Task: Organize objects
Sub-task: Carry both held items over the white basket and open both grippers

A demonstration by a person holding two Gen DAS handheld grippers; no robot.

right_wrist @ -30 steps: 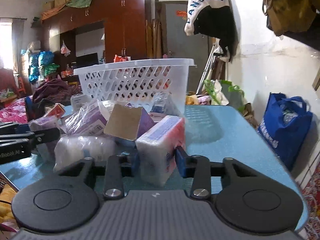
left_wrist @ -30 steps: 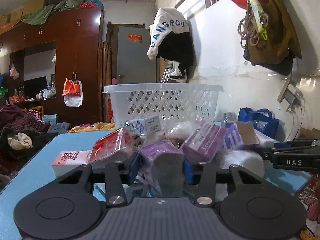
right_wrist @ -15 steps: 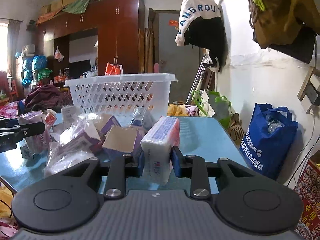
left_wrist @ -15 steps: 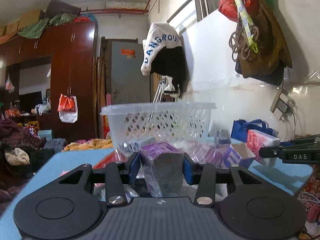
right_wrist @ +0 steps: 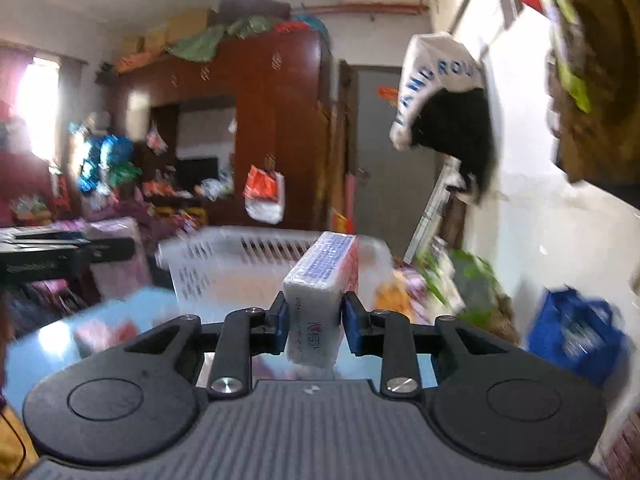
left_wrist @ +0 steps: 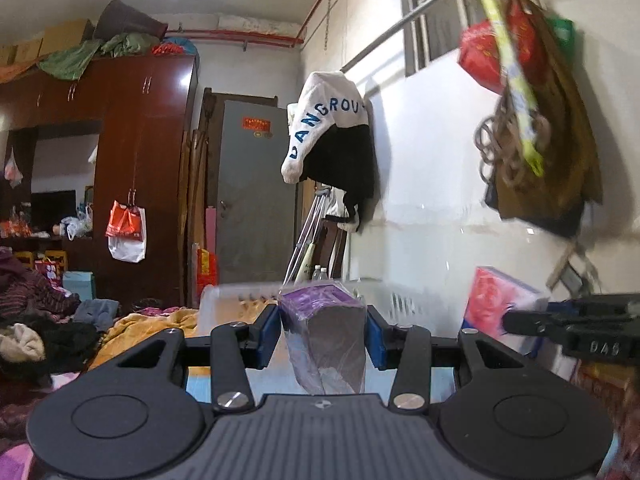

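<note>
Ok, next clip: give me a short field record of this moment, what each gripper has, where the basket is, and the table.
left gripper: shut on a purple plastic-wrapped pack, lifted off the table
right gripper: shut on a white tissue pack with red and blue print, lifted
basket: white, slotted, ahead of both grippers, blurred
table: blue top, below the grippers; a few blurred items lie on it
image quality: right wrist view strongly motion-blurred
</note>
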